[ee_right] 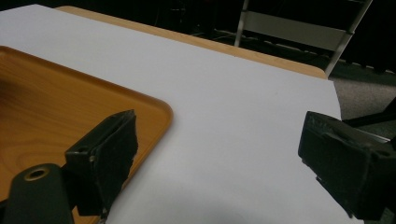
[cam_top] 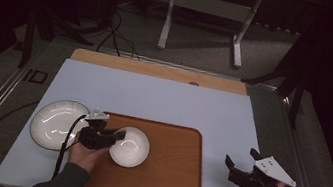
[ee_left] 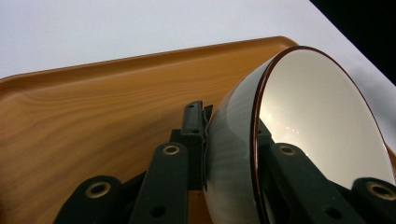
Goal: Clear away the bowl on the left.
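A white bowl (cam_top: 130,146) with a dark rim rests at the left end of the wooden tray (cam_top: 171,175). My left gripper (cam_top: 114,136) is shut on the bowl's left rim. In the left gripper view the jaws pinch the bowl (ee_left: 322,112) wall, one outside and one inside, above the tray (ee_left: 93,107). A white plate (cam_top: 56,123) lies on the mat to the left of the tray. My right gripper (cam_top: 240,158) hovers open at the table's right side with nothing between its fingers; in its own view the right gripper (ee_right: 219,154) frames bare mat beside the tray (ee_right: 56,107) corner.
A pale blue mat (cam_top: 154,96) covers the table, with a wooden strip (cam_top: 158,70) along the far edge. Cables (cam_top: 118,35) and a white desk frame (cam_top: 208,9) stand on the floor beyond. Metal rails run along both sides of the table.
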Motion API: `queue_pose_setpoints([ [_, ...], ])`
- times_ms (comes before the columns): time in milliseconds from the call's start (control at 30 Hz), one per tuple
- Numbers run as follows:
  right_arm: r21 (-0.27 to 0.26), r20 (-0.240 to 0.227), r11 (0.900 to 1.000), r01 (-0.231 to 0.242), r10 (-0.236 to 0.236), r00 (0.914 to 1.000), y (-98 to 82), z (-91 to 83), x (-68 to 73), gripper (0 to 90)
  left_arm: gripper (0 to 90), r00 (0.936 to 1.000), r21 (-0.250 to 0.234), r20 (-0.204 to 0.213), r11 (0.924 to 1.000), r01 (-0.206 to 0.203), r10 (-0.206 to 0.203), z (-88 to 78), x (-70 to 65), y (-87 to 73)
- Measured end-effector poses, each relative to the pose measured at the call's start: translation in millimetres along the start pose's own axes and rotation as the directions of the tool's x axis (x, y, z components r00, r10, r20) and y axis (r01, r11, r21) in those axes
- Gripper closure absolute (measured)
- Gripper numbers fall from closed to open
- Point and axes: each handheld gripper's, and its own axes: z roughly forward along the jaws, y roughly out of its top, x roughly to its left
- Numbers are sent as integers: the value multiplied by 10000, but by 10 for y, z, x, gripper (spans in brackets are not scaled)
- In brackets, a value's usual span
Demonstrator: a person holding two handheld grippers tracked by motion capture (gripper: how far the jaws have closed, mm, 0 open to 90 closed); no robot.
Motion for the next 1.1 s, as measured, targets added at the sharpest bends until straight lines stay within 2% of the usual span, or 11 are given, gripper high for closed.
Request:
queue_pose_setpoints([
  [567,26,3,10000,30,-30,10000,-1,8,-4,114,773,9996,47,218,9999,154,-155,81,-82,-13],
  [1100,26,-2,10000,37,-37,10000,-1,0,0,114,773,9996,453,269,9989,-71,59,233,-222,-68],
])
